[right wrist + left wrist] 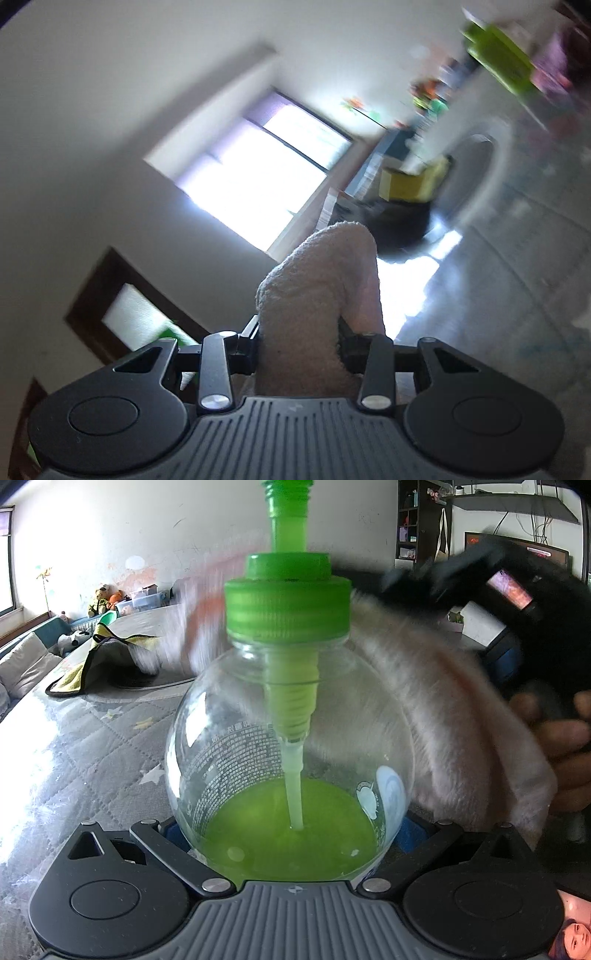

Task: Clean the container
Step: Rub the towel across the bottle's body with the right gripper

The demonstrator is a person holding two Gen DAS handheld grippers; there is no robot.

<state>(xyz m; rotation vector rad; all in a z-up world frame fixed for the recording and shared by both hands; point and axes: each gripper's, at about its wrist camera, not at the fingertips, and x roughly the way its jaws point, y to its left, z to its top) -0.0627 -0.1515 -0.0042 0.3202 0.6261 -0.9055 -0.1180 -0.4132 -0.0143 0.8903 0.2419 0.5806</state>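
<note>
Right, left gripper first: its 2 fingers are clamped on the round clear bottle, which sits upright between them with green liquid pooled at the bottom and a green pump cap on top. Just beyond the fingers to the right, a blurred pink cloth drapes against the bottle's shoulder, a hand behind it. Over to the right gripper: fingers narrow, pinching that same fluffy cloth, which bulges up past the fingertips. Farther out on the quilted bench, a yellow-edged rag lies crumpled.
</note>
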